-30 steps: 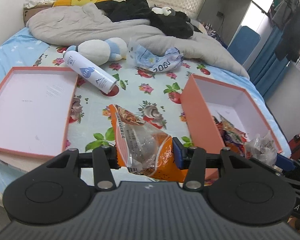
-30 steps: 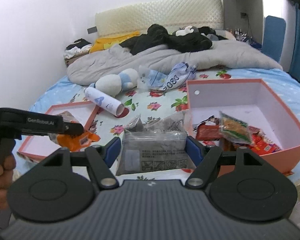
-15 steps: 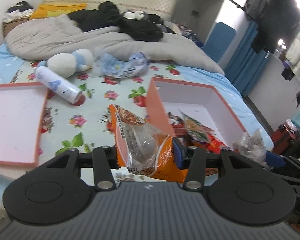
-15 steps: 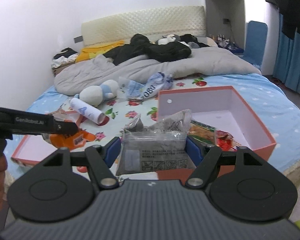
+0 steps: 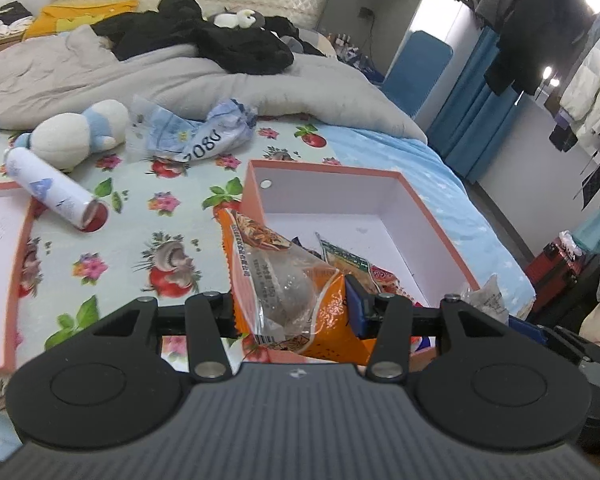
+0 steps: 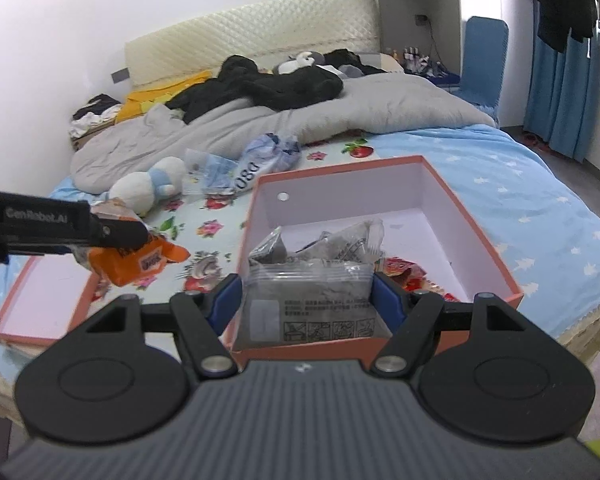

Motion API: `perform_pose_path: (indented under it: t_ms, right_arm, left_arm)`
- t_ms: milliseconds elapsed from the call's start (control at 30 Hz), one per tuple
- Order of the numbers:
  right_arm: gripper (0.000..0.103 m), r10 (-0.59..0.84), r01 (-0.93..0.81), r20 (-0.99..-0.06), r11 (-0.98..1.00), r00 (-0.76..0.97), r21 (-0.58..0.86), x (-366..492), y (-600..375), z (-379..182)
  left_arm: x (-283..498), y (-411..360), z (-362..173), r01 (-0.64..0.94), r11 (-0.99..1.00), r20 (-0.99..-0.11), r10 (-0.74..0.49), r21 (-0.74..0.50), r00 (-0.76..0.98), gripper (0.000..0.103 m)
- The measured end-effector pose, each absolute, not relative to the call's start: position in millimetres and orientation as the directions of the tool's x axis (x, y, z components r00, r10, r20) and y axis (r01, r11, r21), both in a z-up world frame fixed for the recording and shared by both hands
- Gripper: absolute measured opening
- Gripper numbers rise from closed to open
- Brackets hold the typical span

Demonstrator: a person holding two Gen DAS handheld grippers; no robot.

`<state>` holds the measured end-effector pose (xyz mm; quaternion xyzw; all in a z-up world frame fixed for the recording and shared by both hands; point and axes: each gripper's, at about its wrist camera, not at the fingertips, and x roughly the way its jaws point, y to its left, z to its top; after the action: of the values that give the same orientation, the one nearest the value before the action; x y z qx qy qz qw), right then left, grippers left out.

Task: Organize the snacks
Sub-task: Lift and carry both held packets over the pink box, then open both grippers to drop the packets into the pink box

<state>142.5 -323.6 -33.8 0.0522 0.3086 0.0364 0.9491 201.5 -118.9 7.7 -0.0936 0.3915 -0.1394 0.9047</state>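
Snacks fill both tools above the bed (image 5: 172, 208). The left tool (image 5: 292, 312) is clamped on an orange bag (image 5: 288, 292) with a clear window, held over the near-left corner of the open box (image 5: 432, 216); in the right wrist view that bag (image 6: 136, 260) hangs left of the box (image 6: 480, 240), over the floral sheet near the lid (image 6: 44, 304). The right tool (image 6: 306, 300) grips a grey bag (image 6: 308, 304), its crumpled top standing up above the near wall of the box. Other packets (image 5: 352, 264) lie at the near end inside the box, while its far end shows bare white floor. The lid (image 5: 0, 256) lies flat at the left. Farther left on the sheet rest a white can (image 5: 52, 192) on its side, a plush toy (image 5: 76, 136) and a crumpled blue wrapper (image 5: 204, 136), with a grey duvet (image 5: 140, 84) beyond.
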Motion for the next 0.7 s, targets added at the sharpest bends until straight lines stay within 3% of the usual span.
perform_pose_path:
  t_ms: [700]
  right_arm:
    - [0.073,0.082,0.048,-0.697,0.985,0.713,0.164,279,-387,-111]
  left_arm:
    - [353,-193,-80,0.253,0.914,-0.749,-0.406,-0.318,0.524,0.053]
